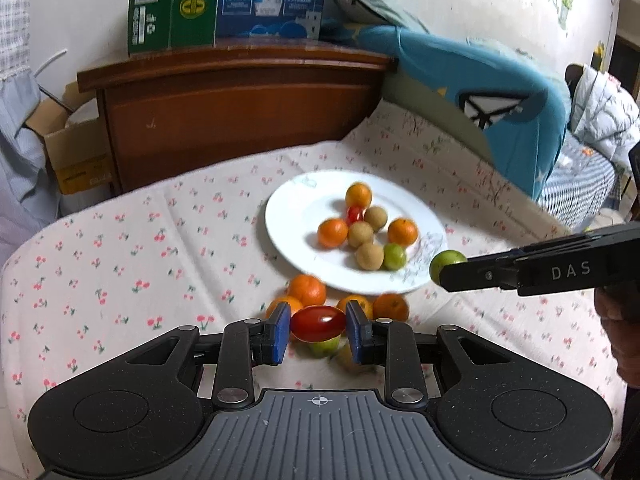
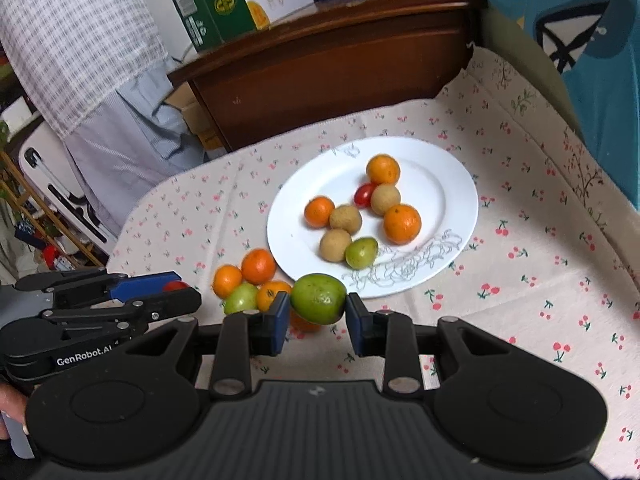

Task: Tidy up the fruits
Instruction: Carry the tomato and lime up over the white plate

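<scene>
Between each pair of blue pads, a fruit is held above the cherry-print cloth [image 2: 520, 240].
Left gripper [image 1: 318, 326] clamps a red tomato [image 1: 318, 323] that hides the loose fruits [image 2: 256, 280] beneath; right gripper [image 2: 318, 314] clamps a green fruit [image 2: 318, 298]. Beyond, the white plate [image 2: 452, 184] carries oranges, brown fruits, one green, and a half-hidden small tomato.

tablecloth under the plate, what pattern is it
The tablecloth is cream with small red cherry prints, clearest in the right wrist view.

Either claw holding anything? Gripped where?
Left claw pinches a red cherry tomato across its ends; right claw pinches a green fruit across its sides.
</scene>
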Demonstrator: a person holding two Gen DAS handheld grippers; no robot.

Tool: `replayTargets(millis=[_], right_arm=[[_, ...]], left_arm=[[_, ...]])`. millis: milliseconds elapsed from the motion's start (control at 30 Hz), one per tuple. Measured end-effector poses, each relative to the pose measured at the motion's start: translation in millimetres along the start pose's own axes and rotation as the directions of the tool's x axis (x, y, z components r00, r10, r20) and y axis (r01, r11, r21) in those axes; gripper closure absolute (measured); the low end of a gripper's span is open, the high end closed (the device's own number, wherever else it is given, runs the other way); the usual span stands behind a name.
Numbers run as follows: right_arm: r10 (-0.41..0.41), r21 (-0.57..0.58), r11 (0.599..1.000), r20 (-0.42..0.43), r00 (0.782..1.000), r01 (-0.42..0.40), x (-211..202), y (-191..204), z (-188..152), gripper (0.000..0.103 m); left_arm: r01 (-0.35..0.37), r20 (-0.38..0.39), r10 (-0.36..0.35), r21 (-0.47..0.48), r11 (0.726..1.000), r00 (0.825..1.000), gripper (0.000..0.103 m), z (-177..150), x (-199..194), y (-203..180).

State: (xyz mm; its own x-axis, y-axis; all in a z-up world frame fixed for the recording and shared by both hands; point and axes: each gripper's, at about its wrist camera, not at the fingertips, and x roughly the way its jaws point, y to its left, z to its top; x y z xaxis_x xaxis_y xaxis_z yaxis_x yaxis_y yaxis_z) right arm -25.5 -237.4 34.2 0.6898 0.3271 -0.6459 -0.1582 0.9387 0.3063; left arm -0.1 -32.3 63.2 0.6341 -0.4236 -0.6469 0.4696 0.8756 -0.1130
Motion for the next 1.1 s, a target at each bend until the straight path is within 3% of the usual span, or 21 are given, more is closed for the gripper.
replayTargets(millis=[367,667,1100], right_arm=[[0.026,0.056,0.998,0.107,0.994,-0.032,-21.9,-6.3,23.8,0.073],[-0.001,0.142,0.99,0.189,0.982,-0.026,-30.4,-22.5,47.3,0.073],[-0.071,0.246,0.969,0.156,0.985,0.031,-5.7,-38.3,53.8,0.073]], left_arm=[[0.009,0.075,-0.006,-0.043,0.999,0.997,0.076,27.8,-10.2,-7.8],[0.029,0.08,-0.02,-0.107,0.994,0.997,0.076,58.1,5.0,3.4],[0.025,0.013,-0.023,-0.142,0.99,1.0,0.076,78.6,58.6,19.5]])
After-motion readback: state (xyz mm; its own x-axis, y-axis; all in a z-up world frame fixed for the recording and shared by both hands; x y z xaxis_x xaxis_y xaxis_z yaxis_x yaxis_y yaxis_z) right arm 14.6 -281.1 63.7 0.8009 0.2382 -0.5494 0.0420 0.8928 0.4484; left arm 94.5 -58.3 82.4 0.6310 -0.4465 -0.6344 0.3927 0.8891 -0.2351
